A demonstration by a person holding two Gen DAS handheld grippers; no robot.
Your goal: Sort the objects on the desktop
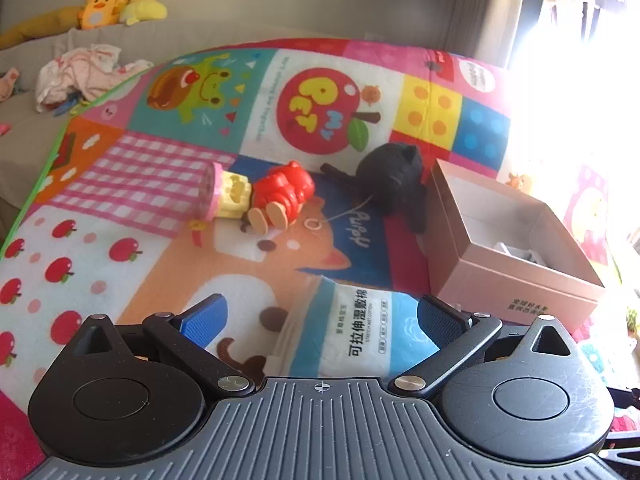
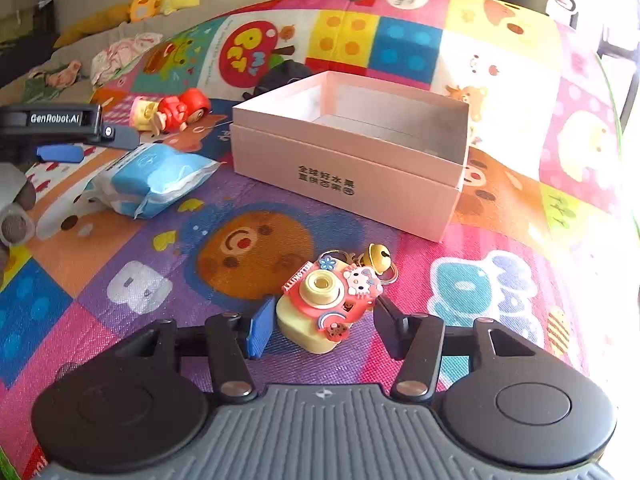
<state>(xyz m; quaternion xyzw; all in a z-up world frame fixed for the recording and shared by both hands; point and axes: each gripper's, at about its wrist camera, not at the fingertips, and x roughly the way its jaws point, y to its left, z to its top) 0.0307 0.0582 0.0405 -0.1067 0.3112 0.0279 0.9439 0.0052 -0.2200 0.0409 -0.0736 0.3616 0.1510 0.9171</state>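
My left gripper point(image 1: 320, 320) is open, its blue pads either side of a blue-and-white cotton pad pack point(image 1: 360, 332) on the play mat; the pack also shows in the right wrist view point(image 2: 152, 180). My right gripper point(image 2: 324, 326) is open around a yellow-and-red Hello Kitty toy camera point(image 2: 324, 304) with a gold bell, pads apart from it. A pink open box point(image 2: 348, 152) stands beyond; it shows in the left wrist view point(image 1: 512, 248) too. A red-and-yellow toy figure point(image 1: 260, 196) and a black cat toy point(image 1: 392, 184) lie on the mat.
The colourful play mat point(image 2: 500, 208) covers the surface. The left gripper's body point(image 2: 56, 124) shows at the left of the right wrist view. A grey sofa with plush toys point(image 1: 120, 0) and crumpled cloth point(image 1: 76, 76) lies behind. Bright window light is at right.
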